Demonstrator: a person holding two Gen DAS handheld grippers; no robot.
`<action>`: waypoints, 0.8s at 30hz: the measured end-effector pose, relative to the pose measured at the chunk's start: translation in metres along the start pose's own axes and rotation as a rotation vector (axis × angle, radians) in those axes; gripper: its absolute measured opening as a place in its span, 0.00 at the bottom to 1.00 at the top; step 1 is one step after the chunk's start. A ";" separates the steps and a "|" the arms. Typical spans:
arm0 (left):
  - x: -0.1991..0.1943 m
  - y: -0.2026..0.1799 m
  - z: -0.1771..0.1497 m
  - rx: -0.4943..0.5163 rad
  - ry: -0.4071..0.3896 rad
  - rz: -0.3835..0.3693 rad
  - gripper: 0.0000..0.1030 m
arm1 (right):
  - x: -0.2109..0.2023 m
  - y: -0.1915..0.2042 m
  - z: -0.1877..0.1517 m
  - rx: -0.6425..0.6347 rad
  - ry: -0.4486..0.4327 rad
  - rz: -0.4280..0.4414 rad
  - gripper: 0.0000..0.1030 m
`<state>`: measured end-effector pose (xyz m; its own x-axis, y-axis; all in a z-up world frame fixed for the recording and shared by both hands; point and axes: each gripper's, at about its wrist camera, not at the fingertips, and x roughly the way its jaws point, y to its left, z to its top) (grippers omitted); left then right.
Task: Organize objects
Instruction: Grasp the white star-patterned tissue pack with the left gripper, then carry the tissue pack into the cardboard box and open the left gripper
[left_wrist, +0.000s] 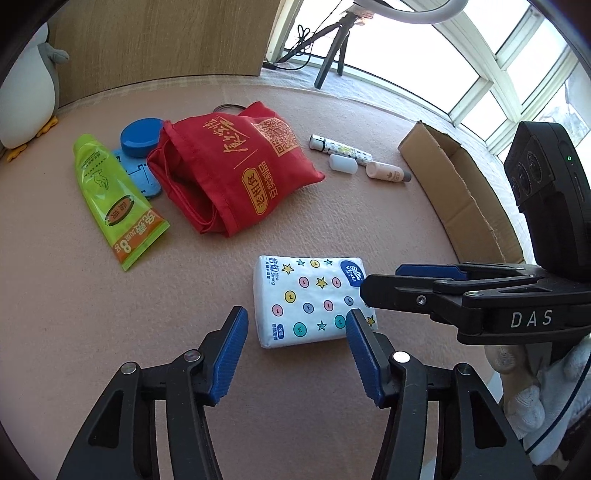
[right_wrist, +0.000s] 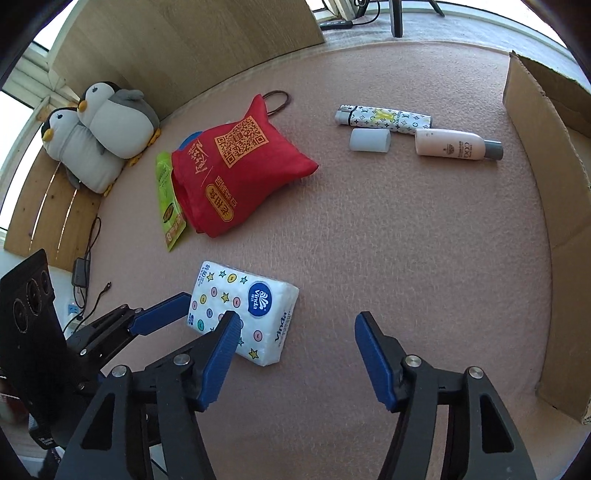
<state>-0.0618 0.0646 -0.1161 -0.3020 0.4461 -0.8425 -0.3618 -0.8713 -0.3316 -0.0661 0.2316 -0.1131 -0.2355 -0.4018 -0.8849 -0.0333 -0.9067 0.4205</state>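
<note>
We judge tissue pack (left_wrist: 314, 299) light, soft, slick-wrapped — squashes easily. It lies flat on pink worktop (left_wrist: 110, 314), just in front of red bag (left_wrist: 236, 173). Left tool (left_wrist: 297, 325) spread; right tool (right_wrist: 291, 328) spread, empty. Grip across short sides — gently.

- Green squeeze tube (right_wrist: 168, 199): mostly hidden behind red drawstring cloth bag (right_wrist: 236, 173) in right view.
- Brown cardboard box (left_wrist: 461, 192): far end cut off by right gripper's (left_wrist: 380, 284) camera body.
- Tube fine print: unreadable.
</note>
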 end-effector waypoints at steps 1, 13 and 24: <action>0.001 0.000 0.000 -0.002 0.005 -0.005 0.55 | 0.003 0.001 0.001 0.001 0.015 0.013 0.47; 0.003 -0.004 -0.003 -0.051 0.001 -0.030 0.44 | 0.005 0.008 0.004 -0.013 0.021 0.061 0.29; -0.014 -0.058 0.018 0.014 -0.077 -0.057 0.43 | -0.064 -0.014 -0.002 -0.012 -0.135 0.019 0.29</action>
<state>-0.0522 0.1126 -0.0780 -0.3474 0.5098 -0.7870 -0.3927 -0.8413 -0.3716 -0.0485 0.2693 -0.0631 -0.3644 -0.3987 -0.8416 -0.0162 -0.9009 0.4338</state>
